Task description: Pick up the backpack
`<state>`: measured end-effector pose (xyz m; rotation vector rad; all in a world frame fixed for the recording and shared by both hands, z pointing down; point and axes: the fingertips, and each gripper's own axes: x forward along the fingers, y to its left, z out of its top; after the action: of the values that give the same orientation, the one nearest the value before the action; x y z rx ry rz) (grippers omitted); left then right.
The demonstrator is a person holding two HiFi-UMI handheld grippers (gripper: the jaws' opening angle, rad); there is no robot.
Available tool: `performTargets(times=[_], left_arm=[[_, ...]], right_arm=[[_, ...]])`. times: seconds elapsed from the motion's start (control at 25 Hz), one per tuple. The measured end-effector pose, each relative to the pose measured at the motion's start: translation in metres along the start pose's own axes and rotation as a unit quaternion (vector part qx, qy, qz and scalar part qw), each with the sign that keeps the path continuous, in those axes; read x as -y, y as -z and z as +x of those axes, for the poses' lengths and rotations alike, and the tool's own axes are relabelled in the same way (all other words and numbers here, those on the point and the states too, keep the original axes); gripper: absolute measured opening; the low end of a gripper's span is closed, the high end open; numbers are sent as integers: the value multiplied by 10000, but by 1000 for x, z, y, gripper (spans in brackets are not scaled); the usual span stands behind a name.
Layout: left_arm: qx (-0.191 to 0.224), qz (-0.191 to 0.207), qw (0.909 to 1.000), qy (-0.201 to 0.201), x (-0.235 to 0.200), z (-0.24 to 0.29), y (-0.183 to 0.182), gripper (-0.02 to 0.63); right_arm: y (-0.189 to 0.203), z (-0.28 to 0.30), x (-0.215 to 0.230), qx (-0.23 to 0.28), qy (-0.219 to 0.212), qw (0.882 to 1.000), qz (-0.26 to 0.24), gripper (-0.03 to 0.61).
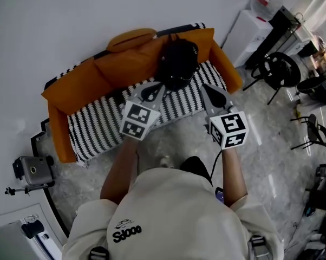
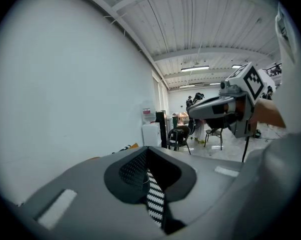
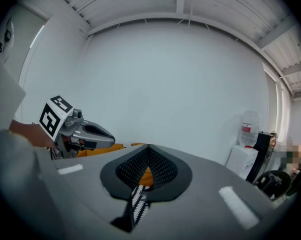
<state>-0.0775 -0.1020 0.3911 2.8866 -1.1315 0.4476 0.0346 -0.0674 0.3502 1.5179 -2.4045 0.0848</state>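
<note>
Left gripper (image 1: 156, 89): jaws pressed together on nothing, pointing at the sofa (image 1: 76, 85). Right gripper (image 1: 207, 90): also closed and empty, level with the left one and pointing the same way.

Backpack (image 1: 178, 63): black, slumped on the striped seat (image 1: 98, 124) against the orange back cushion (image 1: 128, 64). Lies just beyond the two gripper tips and between them, nearer the left tip. Gripped by neither; impossible to judge from above whether the left tip touches it.

Only in the head view: the backpack itself, the whole sofa, both forearms reaching forward, a camera on a stand (image 1: 32, 170) by the wall near the sofa's left end, and black chairs (image 1: 276, 69) on the pale floor to the right.

Only in the left gripper view: a strip of striped fabric in the slot under the closed tips, with the right gripper off to the right and ceiling beams (image 2: 190, 54) overhead.

Only in the right gripper view: orange above stripes in the same kind of slot, the left gripper at the left, and a water cooler (image 3: 245, 151) with its bottle against the white wall at the right.
</note>
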Motion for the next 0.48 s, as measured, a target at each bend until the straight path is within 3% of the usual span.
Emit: performTargets(times=[0.48], left_arm=[[-337,-171,9993,-10,-25,70,22,11]], right_arm=[[27,62,60,-165,-65,9990,420,5]])
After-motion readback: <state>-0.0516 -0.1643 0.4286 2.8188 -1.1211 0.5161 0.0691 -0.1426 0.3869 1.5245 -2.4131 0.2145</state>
